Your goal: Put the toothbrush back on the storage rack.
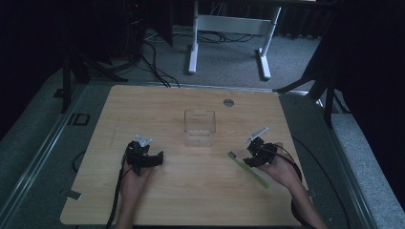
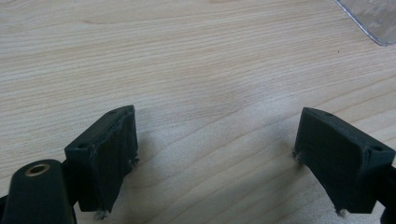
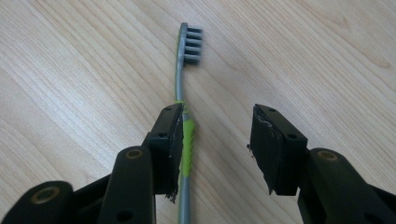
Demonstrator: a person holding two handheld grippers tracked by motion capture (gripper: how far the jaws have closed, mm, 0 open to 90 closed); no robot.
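Between the right gripper's (image 3: 215, 149) half-open, empty jaws, a light, stiff, slippery toothbrush (image 3: 185, 135) is lying, head pointing twelve o'clock, likely best pinched at its ribbed green grip.

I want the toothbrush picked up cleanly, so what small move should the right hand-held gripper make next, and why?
Probably close the right hand-held gripper a little further on the toothbrush. The handle lies flat on the table between the open jaws, against one pad, with a gap to the other.
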